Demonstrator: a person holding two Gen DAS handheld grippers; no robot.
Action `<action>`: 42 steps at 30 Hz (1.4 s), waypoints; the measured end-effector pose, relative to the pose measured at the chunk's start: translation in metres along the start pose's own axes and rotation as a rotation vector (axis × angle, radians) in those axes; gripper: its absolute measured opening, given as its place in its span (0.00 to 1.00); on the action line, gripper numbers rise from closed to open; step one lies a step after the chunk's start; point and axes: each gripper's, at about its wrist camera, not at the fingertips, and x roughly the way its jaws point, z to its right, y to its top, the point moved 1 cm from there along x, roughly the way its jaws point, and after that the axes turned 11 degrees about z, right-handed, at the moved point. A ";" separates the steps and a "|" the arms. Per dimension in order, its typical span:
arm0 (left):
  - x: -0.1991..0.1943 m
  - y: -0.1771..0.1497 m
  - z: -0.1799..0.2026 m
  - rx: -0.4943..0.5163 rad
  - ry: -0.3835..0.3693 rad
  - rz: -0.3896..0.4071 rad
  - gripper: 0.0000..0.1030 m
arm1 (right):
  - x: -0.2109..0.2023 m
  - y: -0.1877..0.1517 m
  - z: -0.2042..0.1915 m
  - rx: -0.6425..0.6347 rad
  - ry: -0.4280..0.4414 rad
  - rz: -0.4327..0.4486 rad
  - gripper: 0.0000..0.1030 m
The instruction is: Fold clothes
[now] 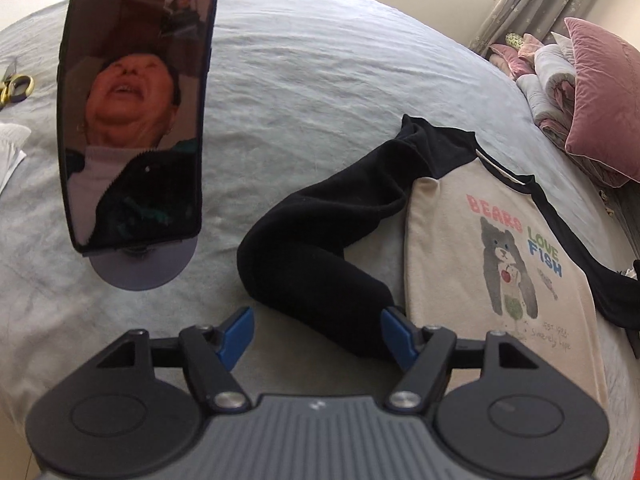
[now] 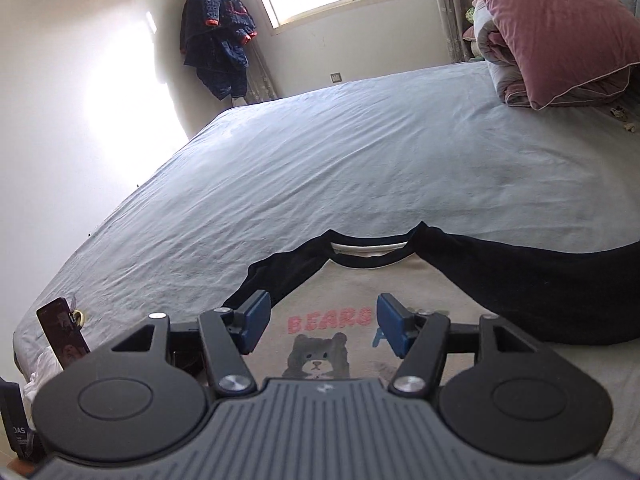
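A cream shirt [image 1: 452, 248] with black sleeves and a bear print lies face up on the grey bed sheet [image 1: 300, 92]. Its black left sleeve [image 1: 320, 240] bends back toward me, and the cuff end lies between the blue pads of my left gripper [image 1: 318, 334]. That gripper is open, and the cuff sits close to the right-hand pad [image 1: 396, 336]. In the right wrist view my right gripper [image 2: 325, 327] hovers open over the shirt's chest [image 2: 340, 284], just above the word BEARS. The other black sleeve [image 2: 540, 276] runs off to the right.
A dark phone [image 1: 136, 100] stands upright on a holder on the bed, left of the sleeve. Scissors [image 1: 16, 86] and a white cloth [image 1: 10, 140] lie at the far left. A pink pillow [image 2: 560, 32] on folded quilts sits at the bed's head. A dark jacket [image 2: 216, 36] hangs on the wall.
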 end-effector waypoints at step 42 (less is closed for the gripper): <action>0.036 -0.024 0.141 0.387 -0.341 0.077 0.39 | 0.050 -0.080 0.033 0.118 0.272 -0.310 0.45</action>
